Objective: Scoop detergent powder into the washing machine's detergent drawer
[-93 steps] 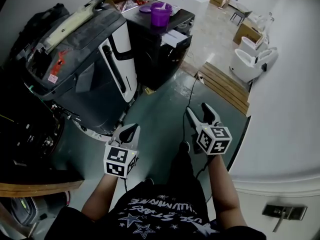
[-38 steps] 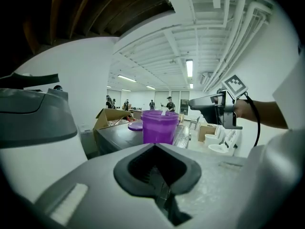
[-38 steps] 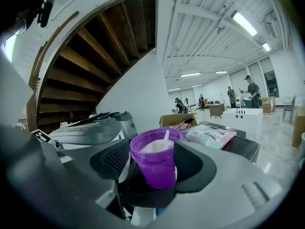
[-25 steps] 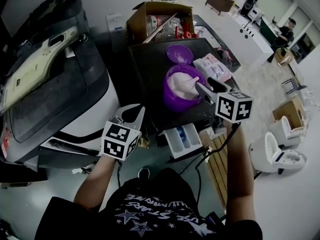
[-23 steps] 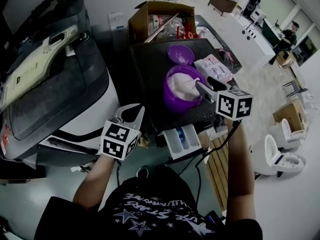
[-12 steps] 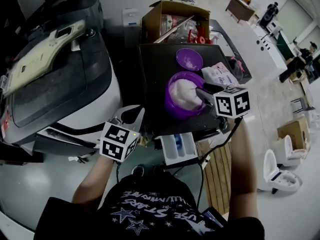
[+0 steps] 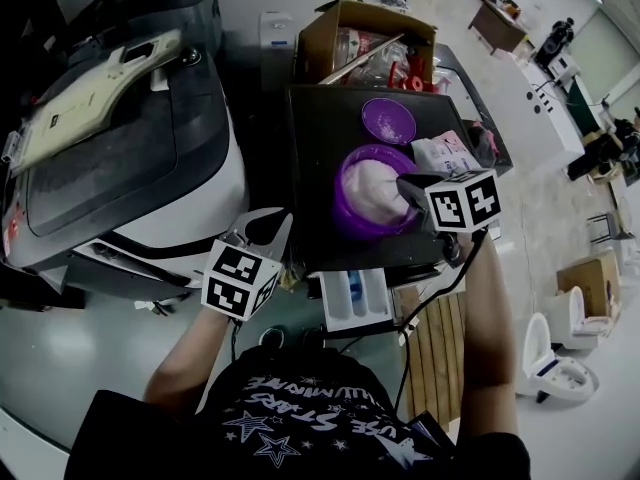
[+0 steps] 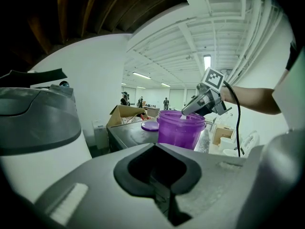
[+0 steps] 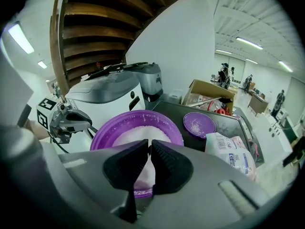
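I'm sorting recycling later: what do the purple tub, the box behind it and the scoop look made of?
The purple tub looks like smooth, slightly translucent plastic, judging by its glossy moulded rim. The box is brown cardboard, matte, with its flaps open. The scoop in the right gripper is white, probably plastic, but too little shows.

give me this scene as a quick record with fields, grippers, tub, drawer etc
left gripper: jaws together, empty, held left of the drawer
right gripper: shut on the white scoop, over the tub
tub: purple, open, on the washing machine top
powder: white, heaped in the tub
lid: purple, off, lying behind the tub
detergent bag: lying right of the tub
detergent drawer: pulled out, in front of and below the tub
stage: scoop at the powder, not yet at the drawer
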### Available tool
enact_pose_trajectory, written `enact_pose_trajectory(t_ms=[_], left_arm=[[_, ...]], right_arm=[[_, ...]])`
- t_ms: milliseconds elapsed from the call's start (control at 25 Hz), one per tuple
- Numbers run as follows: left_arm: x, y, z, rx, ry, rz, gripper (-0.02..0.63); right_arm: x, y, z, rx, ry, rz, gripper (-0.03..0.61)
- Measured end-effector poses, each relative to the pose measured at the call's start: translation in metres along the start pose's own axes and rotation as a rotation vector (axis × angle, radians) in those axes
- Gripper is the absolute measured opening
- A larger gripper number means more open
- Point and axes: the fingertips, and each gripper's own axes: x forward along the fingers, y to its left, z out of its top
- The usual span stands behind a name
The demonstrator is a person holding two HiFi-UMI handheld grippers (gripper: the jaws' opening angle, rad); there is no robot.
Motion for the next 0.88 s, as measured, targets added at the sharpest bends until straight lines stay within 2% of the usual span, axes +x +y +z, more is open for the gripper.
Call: enact_pose_trajectory(t_ms=[120, 480, 880], left_arm=[[-0.001, 0.0, -0.001, -0.002, -0.002, 0.006, 0.002], [-0.008, -0.002, -0.002, -0.006, -0.014, 0.02, 0.002], [-0.016, -0.005, 0.004, -0.007, -0.039, 0.041, 0.002]], right_arm=[[0.001, 0.006, 0.001, -0.006, 0.002, 0.021, 0.04], [-0.002, 0.015, 0.005, -0.011, -0.008, 0.027, 0.035], [-0.006, 0.008, 0.025, -0.087, -0.052, -0.056, 0.035]])
